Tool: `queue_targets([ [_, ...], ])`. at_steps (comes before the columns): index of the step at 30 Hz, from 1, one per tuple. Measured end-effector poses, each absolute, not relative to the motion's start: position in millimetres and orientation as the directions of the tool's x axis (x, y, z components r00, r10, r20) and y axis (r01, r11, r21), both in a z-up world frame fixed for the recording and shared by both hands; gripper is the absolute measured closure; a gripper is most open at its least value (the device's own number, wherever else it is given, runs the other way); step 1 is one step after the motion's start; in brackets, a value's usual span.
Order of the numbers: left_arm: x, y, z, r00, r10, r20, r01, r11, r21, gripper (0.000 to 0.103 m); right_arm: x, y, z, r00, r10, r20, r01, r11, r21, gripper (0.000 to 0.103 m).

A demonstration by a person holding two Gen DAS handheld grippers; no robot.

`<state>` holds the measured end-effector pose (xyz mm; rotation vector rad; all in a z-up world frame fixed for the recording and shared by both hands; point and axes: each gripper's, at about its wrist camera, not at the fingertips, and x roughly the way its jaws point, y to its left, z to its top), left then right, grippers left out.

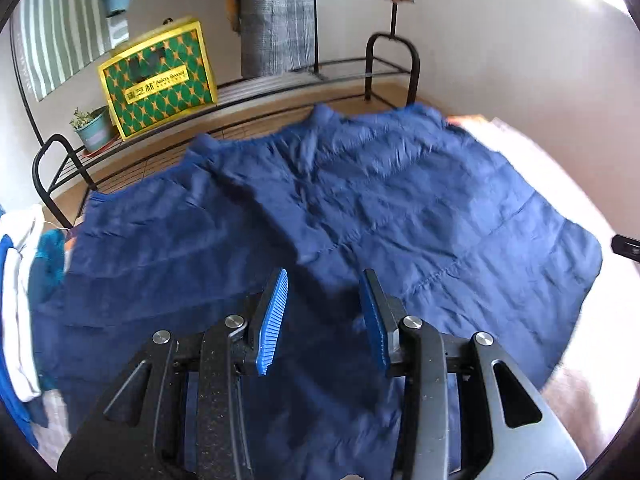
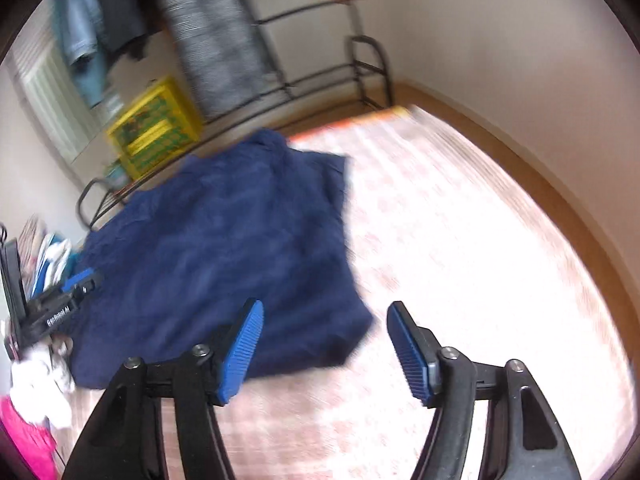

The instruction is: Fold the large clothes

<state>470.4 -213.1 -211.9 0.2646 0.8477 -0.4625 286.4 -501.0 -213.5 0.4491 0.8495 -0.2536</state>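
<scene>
Both tongs, left tongs [image 1: 324, 320] and right tongs [image 2: 324, 350], hung open and empty over the navy garment [image 1: 320, 208] spread mid-frame on the bed [image 2: 460, 240]. Best next: pinch matching corners evenly.

**Where everything is placed**

A big cloth [image 1: 320, 208] is spread flat on a bed cover [image 2: 460, 240]. In the right wrist view, the cloth is seen on the left part of the cover, and the right part is left bare. Behind the cloth, a low metal rack [image 1: 280, 92] is set along the wall. On the rack, a box [image 1: 158, 78] is stood, with a small plant pot [image 1: 94, 130] just to its left. Clothes [image 1: 276, 16] are hung above the rack. A pile of other clothes [image 1: 24, 288] is found at the left edge of the cloth.
</scene>
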Motion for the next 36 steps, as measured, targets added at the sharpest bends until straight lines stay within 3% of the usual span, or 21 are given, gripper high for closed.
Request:
queue_targets([
  [5,475,-228,-255,0.579,-0.246,-0.777,0.496,0.863,0.097,0.065,284,-529,-258,0.633,0.053,-0.772,0.471,0.765,0.439,0.029],
  [9,477,-220,-244,0.559,-0.235,-0.795,0.466,0.882,0.068,0.065,288,-536,-265,0.702,0.110,-0.704,0.430,0.722,0.542,0.028],
  [11,467,-208,-226,0.588,-0.240,-0.773,0.433,0.900,0.049,0.065,289,-536,-264,0.723,0.125,-0.680,0.409,0.715,0.567,0.022],
  [17,416,-196,-203,0.600,-0.280,-0.749,0.447,0.894,0.023,0.065,298,-533,-273,0.720,0.118,-0.684,0.431,0.696,0.574,0.019],
  [19,405,-199,-210,0.604,-0.278,-0.746,0.454,0.890,0.036,0.065,303,-529,-272,0.721,0.133,-0.680,0.421,0.695,0.582,0.037],
  [20,401,-203,-216,0.605,-0.271,-0.749,0.458,0.888,0.048,0.065,308,-525,-272,0.714,0.152,-0.683,0.408,0.703,0.583,0.062],
  [24,400,-210,-245,0.549,-0.261,-0.794,0.446,0.895,0.014,0.065,311,-505,-252,0.700,0.090,-0.709,0.378,0.796,0.474,0.091],
  [26,401,-213,-256,0.562,-0.257,-0.786,0.458,0.888,0.037,0.065,308,-496,-234,0.715,0.056,-0.697,0.348,0.836,0.425,0.094],
  [30,406,-204,-244,0.505,-0.272,-0.819,0.427,0.904,-0.037,0.065,308,-473,-197,0.727,-0.009,-0.686,0.301,0.903,0.307,0.096],
  [36,366,-159,-163,0.604,-0.287,-0.743,0.411,0.912,-0.018,0.065,314,-436,-152,0.741,-0.059,-0.669,0.221,0.962,0.160,0.097],
])
